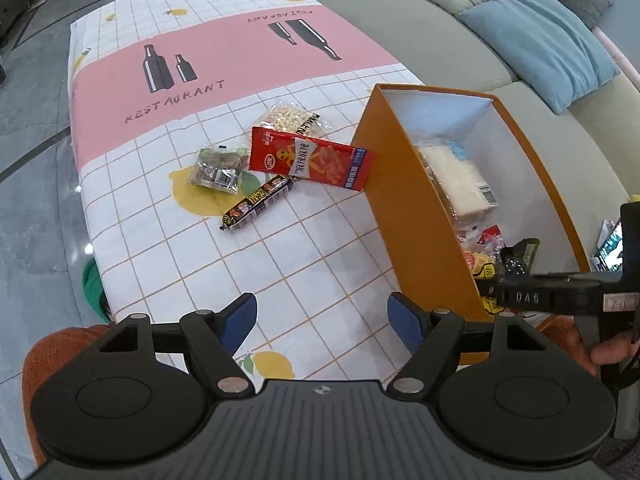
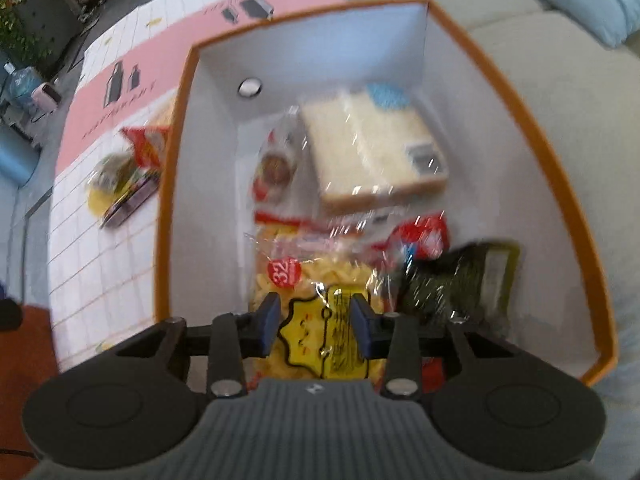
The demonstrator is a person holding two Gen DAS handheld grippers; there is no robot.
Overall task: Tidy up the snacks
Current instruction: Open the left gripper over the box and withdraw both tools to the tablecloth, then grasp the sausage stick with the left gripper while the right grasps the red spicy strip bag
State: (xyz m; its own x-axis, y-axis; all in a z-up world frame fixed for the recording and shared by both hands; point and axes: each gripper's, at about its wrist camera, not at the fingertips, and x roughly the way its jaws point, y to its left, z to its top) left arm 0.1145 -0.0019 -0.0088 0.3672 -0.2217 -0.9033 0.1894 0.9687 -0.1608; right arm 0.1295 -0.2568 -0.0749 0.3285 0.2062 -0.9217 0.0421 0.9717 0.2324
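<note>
An orange box (image 1: 408,216) with a white inside stands on the table's right side. It holds wrapped bread (image 2: 372,148), a dark green packet (image 2: 460,280), red packets and a yellow snack bag (image 2: 320,308). On the cloth left of the box lie a red snack packet (image 1: 312,160), a clear bag of puffs (image 1: 292,118), a greenish packet (image 1: 216,170) and a dark sausage stick (image 1: 258,202). My left gripper (image 1: 322,322) is open and empty above the cloth. My right gripper (image 2: 316,322) is half open over the box, its pads either side of the yellow bag; the view is blurred.
The table carries a white checked cloth (image 1: 180,248) with a pink band. A grey sofa (image 1: 420,40) with a blue cushion (image 1: 540,44) runs along the right. Grey floor (image 1: 36,140) lies to the left. A green object (image 1: 93,290) sits by the table's left edge.
</note>
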